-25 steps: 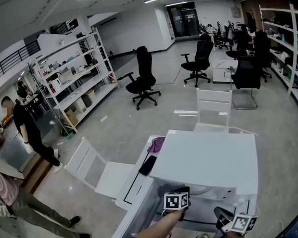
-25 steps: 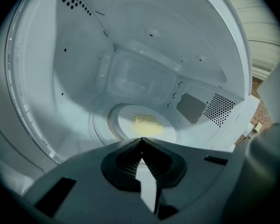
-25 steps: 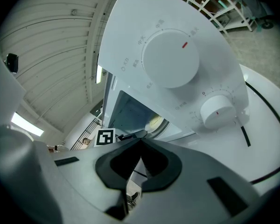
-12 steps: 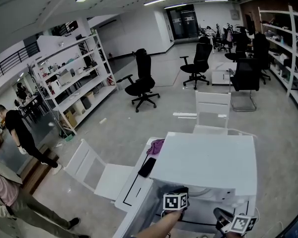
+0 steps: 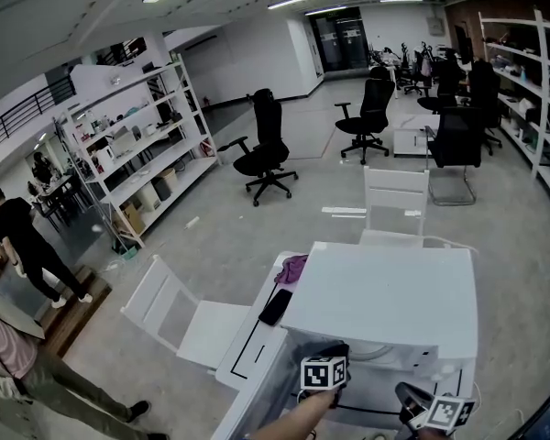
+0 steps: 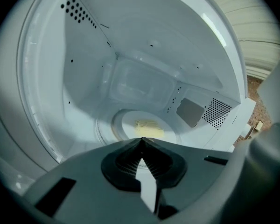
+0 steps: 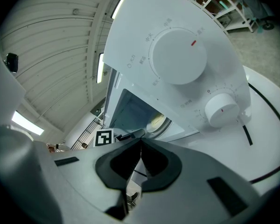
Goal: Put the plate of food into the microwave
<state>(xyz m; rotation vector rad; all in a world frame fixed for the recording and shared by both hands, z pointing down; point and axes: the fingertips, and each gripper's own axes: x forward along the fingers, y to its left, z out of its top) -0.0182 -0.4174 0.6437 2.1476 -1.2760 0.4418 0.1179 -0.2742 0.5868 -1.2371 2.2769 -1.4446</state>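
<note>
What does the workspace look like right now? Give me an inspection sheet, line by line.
Surface: white table, with the microwave standing on it.
Job's things: microwave open; plate with yellow food inside it.
Clutter: phone and purple cloth on the table beside the microwave.
Grippers: left claw shut, empty, at the microwave's opening; right claw shut, empty, facing the knobs.
Cables: nothing seen.
Surroundings: white chairs, office chairs, shelves, people beyond the shelves.
</note>
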